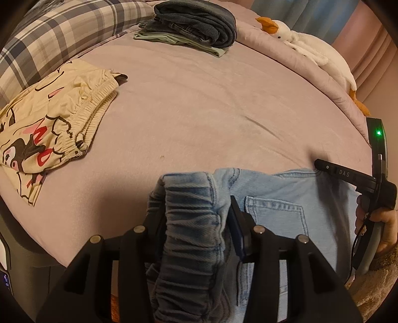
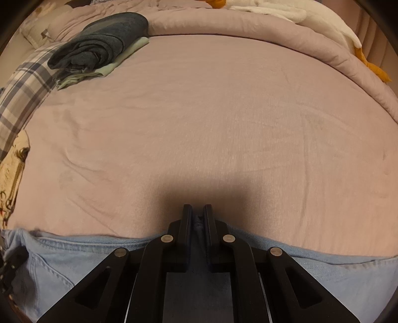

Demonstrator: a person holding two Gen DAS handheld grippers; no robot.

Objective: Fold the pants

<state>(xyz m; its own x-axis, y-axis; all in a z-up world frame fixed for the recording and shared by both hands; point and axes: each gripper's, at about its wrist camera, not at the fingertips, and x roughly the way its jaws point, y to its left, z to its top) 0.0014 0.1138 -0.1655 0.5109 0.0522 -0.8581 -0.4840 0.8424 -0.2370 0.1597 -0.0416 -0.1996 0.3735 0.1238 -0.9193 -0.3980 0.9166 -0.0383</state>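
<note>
Light jeans lie at bed's near edge, legs cut off below frame. Left gripper clamps bunched waistband; right gripper pinches denim edge. Far-left corner: folded clothes stack, partly hidden layers.

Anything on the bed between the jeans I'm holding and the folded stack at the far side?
No, just bare pink sheet between the jeans and the folded stack; both views show it.

Lower part of the jeans cut off by the bottom edge. Left finger of the left gripper hidden behind bunched denim. Cream printed pants cut by the left edge. Plush goose only partly visible.
</note>
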